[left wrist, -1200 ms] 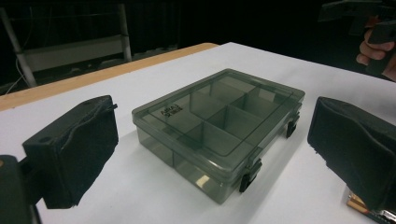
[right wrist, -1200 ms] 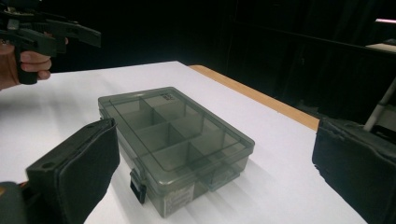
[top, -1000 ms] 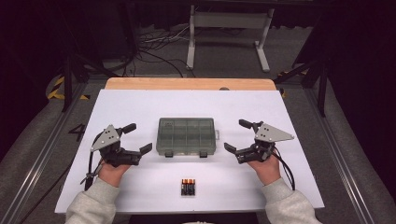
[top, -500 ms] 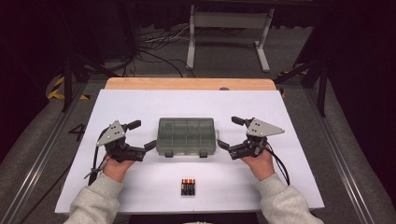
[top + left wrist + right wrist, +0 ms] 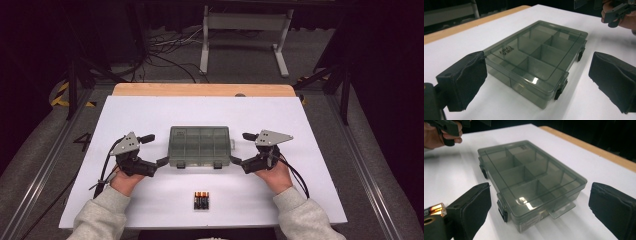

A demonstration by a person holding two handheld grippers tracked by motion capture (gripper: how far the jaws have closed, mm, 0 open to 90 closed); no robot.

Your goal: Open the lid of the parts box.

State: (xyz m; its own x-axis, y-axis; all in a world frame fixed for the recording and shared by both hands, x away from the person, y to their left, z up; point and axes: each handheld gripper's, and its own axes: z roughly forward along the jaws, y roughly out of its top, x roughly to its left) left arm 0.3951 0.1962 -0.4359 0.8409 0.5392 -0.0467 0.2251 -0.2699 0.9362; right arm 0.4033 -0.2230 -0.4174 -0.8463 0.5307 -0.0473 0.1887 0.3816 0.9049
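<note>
Box [image 5: 200, 145] closed | between left gripper [image 5: 155, 150] and right gripper [image 5: 241, 148]

Batteries [image 5: 201, 200]: count, label too small to tell. Box [image 5: 534, 60] lid lettering blurred, unreadable. One battery [image 5: 434, 210] cut off by left edge.

Glossy translucent plastic organizer box [image 5: 200, 146], matt white table [image 5: 310, 190]

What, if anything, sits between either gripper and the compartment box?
Nothing visible. The left gripper and right gripper flank the closed compartment box, jaws open, with bare table between. The batteries lie nearer the person, aside.
</note>
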